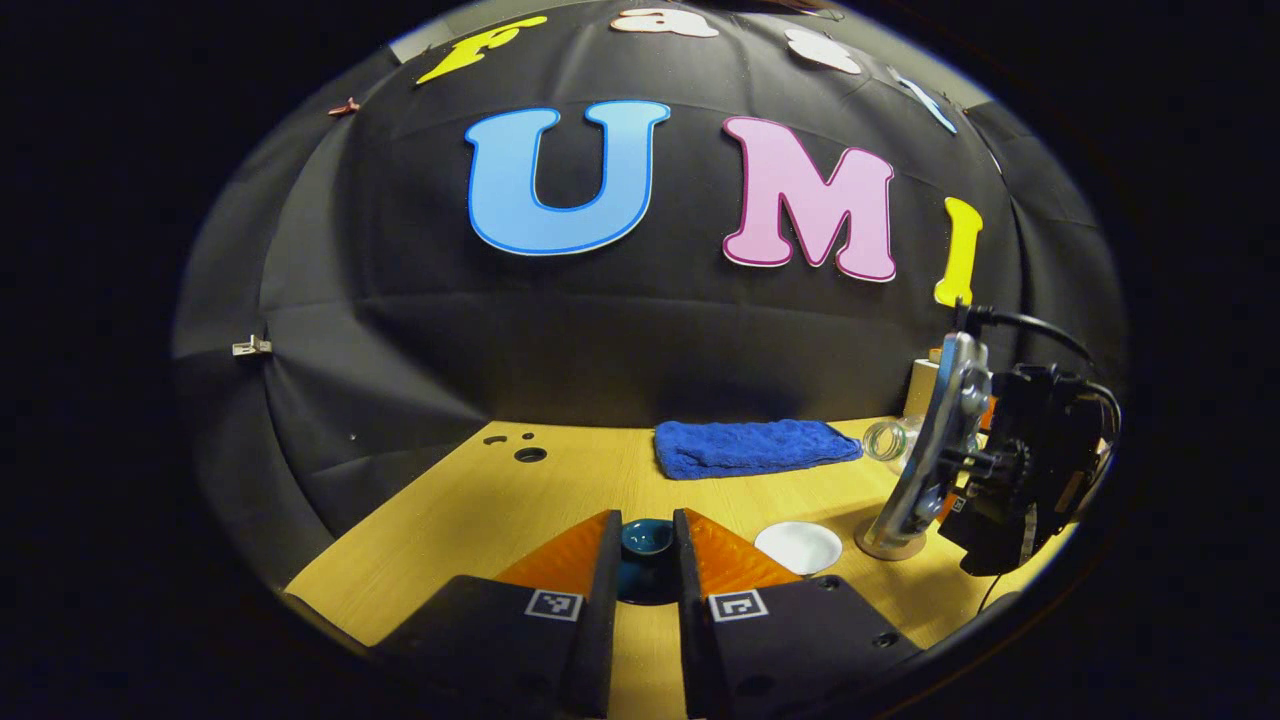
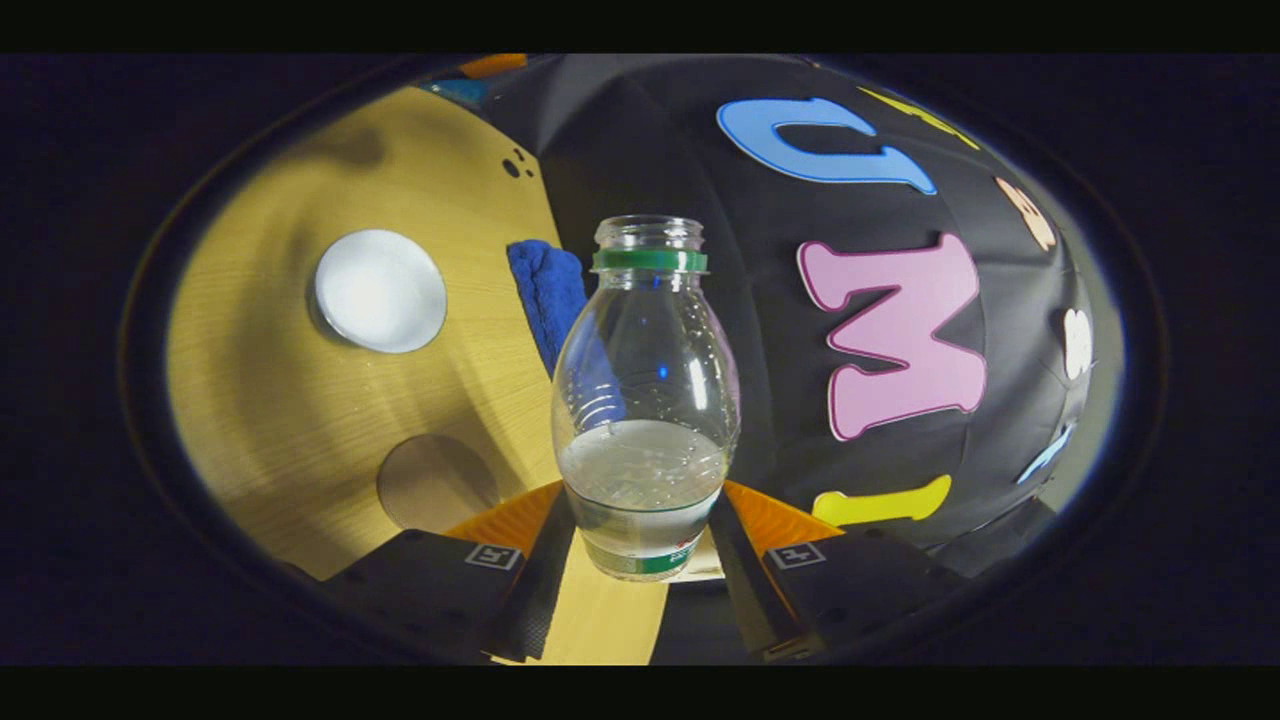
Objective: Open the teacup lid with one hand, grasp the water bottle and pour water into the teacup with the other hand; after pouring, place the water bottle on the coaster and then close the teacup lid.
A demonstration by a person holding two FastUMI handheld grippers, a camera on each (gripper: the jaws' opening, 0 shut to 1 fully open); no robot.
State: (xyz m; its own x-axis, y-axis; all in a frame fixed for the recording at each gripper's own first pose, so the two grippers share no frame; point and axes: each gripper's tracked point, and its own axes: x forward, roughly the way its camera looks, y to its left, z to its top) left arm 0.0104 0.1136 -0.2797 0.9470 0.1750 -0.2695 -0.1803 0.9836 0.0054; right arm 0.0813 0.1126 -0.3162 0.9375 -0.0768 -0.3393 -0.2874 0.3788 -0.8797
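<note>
In the left gripper view, the left gripper (image 1: pixel 645 560) has both fingers closed against the sides of a dark teal teacup lid (image 1: pixel 646 538); the lower part of that object falls in shadow between the fingers, so whether the teacup body sits beneath the lid cannot be determined. A white round coaster (image 1: pixel 798 547) lies on the wooden table (image 1: pixel 470 520) just to the right, and a blue towel (image 1: pixel 752 446) lies farther back near the wall. At the right edge, the right gripper (image 1: pixel 1000 470) appears tilted and partly cut off, with the clear neck of the water bottle (image 1: pixel 885 440) projecting from behind it. In the right gripper view, the right gripper (image 2: pixel 645 545) clamps the water bottle (image 2: pixel 645 400) near its base, both fingers pressing on it; the bottle is uncapped and roughly one third full. This view is rotated: the coaster (image 2: pixel 380 290) and the towel (image 2: pixel 548 295) appear beyond the bottle, and a round, dim patch on the table nearby is hard to identify.
</note>
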